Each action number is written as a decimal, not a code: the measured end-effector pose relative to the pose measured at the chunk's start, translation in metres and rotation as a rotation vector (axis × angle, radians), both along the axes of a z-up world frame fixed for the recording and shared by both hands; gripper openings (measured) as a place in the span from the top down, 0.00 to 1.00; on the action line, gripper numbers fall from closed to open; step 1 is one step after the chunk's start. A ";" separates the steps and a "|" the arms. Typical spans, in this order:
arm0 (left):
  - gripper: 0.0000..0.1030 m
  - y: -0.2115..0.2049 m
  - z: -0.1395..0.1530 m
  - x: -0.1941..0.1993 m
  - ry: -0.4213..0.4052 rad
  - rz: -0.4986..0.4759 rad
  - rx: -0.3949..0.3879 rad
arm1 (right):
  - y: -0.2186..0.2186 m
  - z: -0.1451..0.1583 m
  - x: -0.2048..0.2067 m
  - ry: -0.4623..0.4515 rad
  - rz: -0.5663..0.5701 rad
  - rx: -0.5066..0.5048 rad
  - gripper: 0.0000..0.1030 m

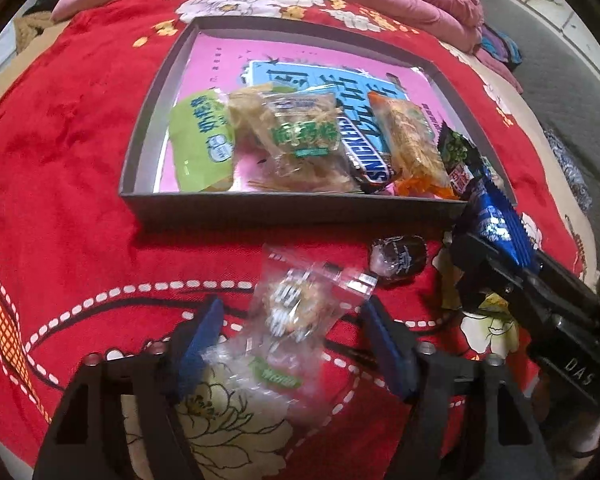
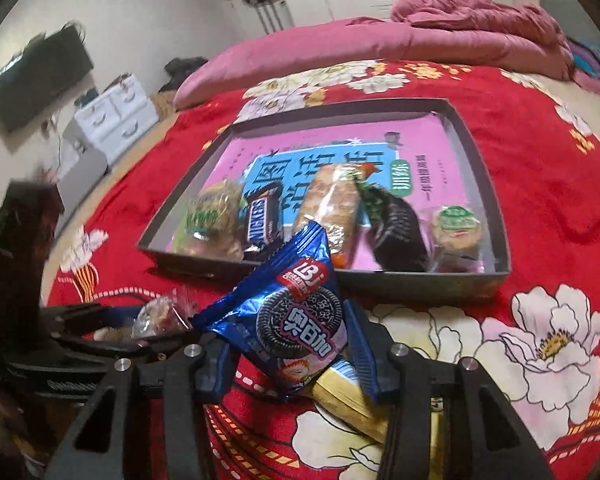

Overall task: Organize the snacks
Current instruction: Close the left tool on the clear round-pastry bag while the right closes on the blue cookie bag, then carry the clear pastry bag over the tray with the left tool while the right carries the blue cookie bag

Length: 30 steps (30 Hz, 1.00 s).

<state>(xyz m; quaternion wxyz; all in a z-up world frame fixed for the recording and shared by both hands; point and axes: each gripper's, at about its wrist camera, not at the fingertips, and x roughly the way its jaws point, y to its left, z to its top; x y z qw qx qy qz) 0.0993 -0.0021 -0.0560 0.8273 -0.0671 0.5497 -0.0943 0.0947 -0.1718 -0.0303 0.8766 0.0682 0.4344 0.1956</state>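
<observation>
A dark grey shallow box [image 1: 292,208] lies on the red flowered blanket, with a pink book as its floor. It holds a green packet [image 1: 200,140], clear biscuit packs [image 1: 296,136], a Snickers bar [image 1: 364,148] and other snacks. My left gripper [image 1: 296,332] stands open just above the blanket. A clear wrapped snack [image 1: 300,308] lies between its blue pads, and red blanket shows beside the right pad. My right gripper [image 2: 288,344] is shut on a blue Oreo packet [image 2: 300,312], held up in front of the box's near wall [image 2: 420,284]. In the left wrist view the Oreo packet [image 1: 496,220] hangs at the box's near right corner.
A small dark wrapped sweet [image 1: 398,256] lies on the blanket between the two grippers. A yellow packet [image 2: 348,396] lies under the right gripper. A pink quilt [image 2: 460,28] is heaped at the far end of the bed. White drawers [image 2: 116,112] stand at the left.
</observation>
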 end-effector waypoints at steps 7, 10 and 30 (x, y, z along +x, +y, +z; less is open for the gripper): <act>0.51 -0.002 0.000 0.000 -0.001 -0.015 -0.009 | -0.001 0.004 -0.002 -0.013 -0.009 0.016 0.53; 0.52 0.001 0.001 0.000 -0.009 -0.010 -0.029 | 0.001 0.006 -0.004 -0.020 -0.004 0.011 0.53; 0.52 0.022 0.050 -0.028 -0.218 0.049 -0.030 | -0.001 0.022 -0.011 -0.084 -0.015 0.053 0.53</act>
